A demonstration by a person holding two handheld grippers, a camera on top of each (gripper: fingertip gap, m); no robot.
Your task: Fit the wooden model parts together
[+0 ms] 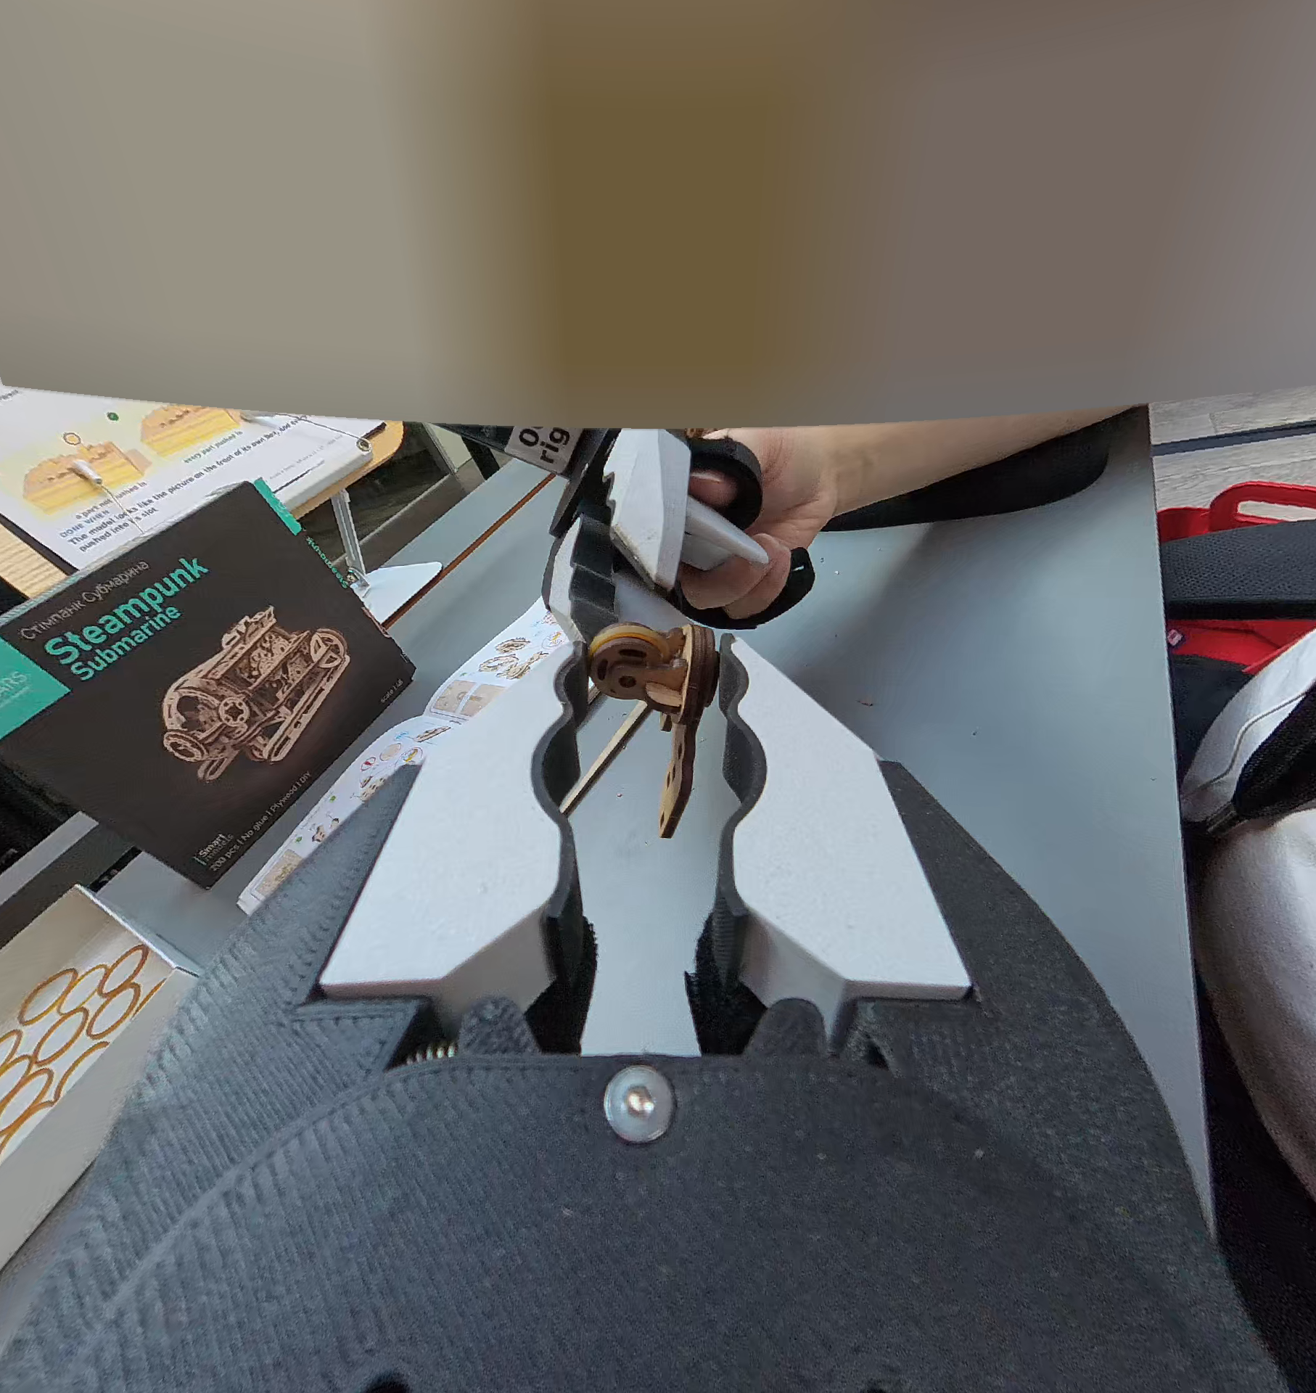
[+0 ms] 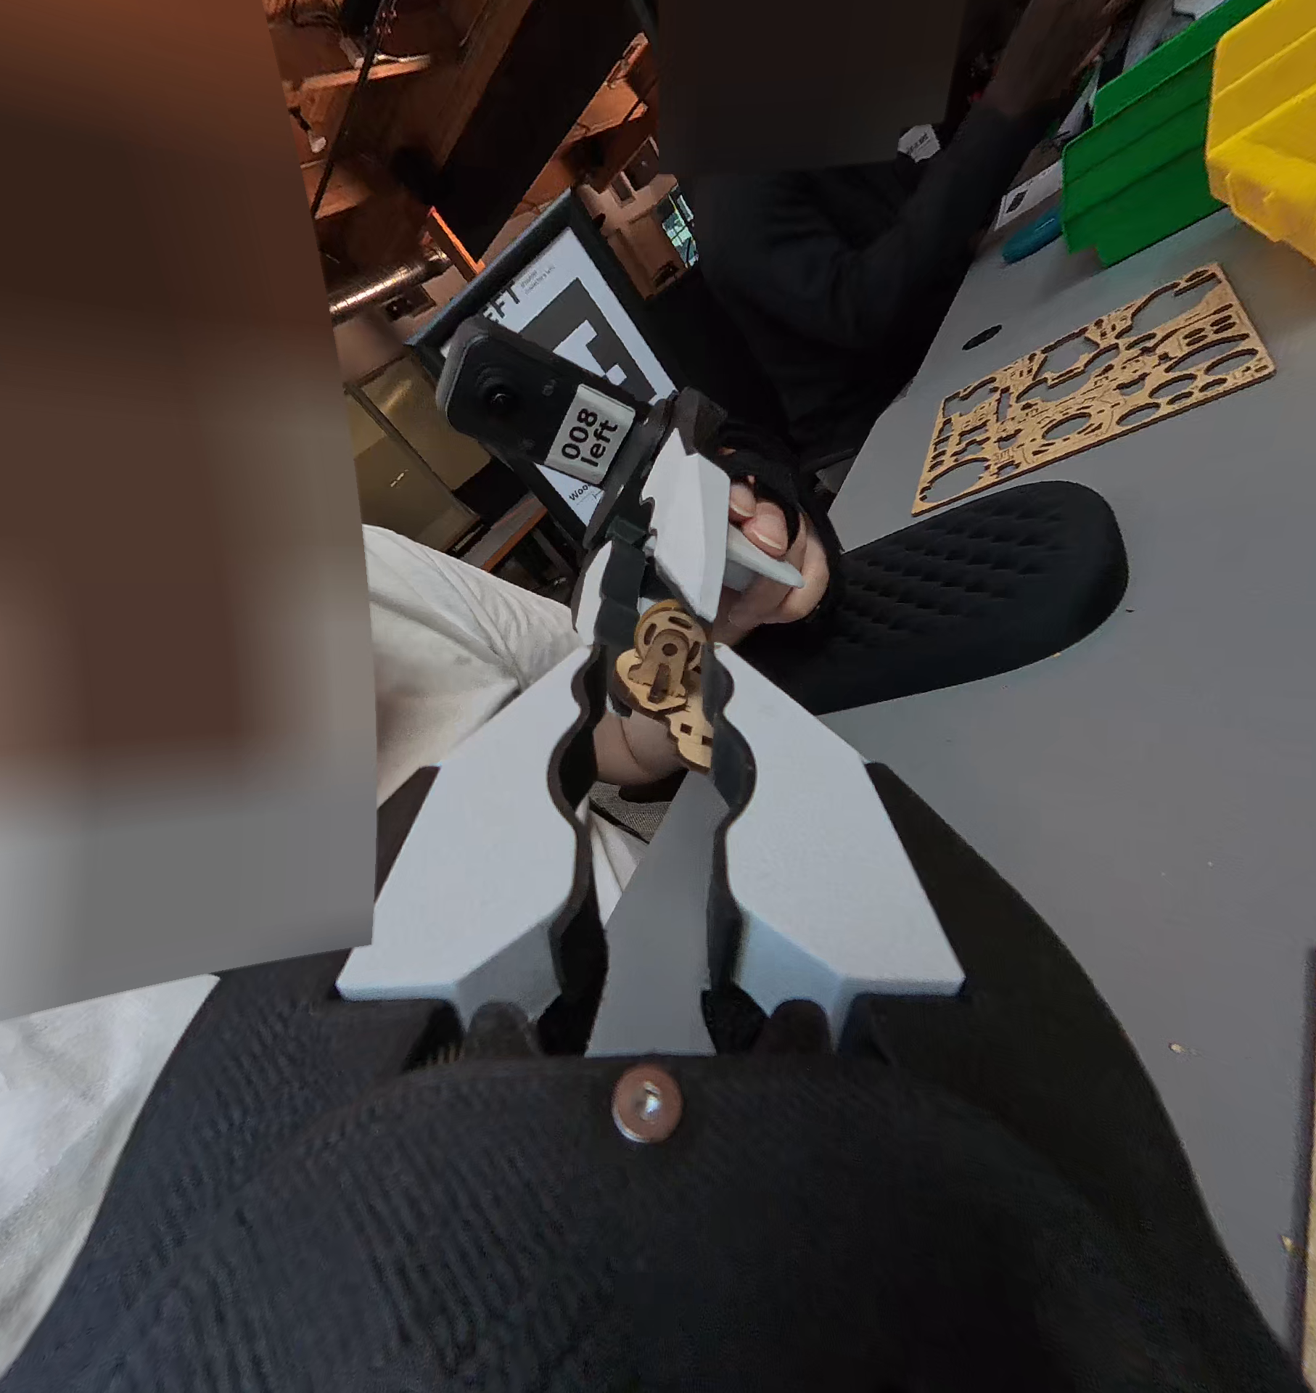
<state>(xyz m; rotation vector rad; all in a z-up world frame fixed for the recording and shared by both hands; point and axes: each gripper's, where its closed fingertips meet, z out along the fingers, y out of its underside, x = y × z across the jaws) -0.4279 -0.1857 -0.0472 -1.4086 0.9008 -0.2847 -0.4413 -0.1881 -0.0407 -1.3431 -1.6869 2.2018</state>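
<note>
A small wooden assembly (image 1: 651, 671) of round discs, one with a yellow band, has a flat holed strip (image 1: 677, 769) hanging below it. My left gripper (image 1: 651, 656) is shut on it at the fingertips, above the grey table (image 1: 941, 678). My right gripper (image 1: 591, 629) comes in from above and meets the same assembly at the banded disc. In the right wrist view, my right gripper (image 2: 651, 659) is shut on the assembly (image 2: 662, 663), and the left gripper (image 2: 655, 614) holds it from the far side. Which pad touches which disc is hidden.
A dark kit box (image 1: 188, 663), an instruction booklet (image 1: 474, 693), a sheet on a stand (image 1: 112, 467) and a white box of rubber bands (image 1: 59, 1033) sit at the left. A red bag (image 1: 1258, 543) is at the right. A cut-out plywood sheet (image 2: 1092, 392), green bins (image 2: 1137, 166) and a yellow bin (image 2: 1288, 128) stand at the back. Less than 4 cm separates the two grippers' tips.
</note>
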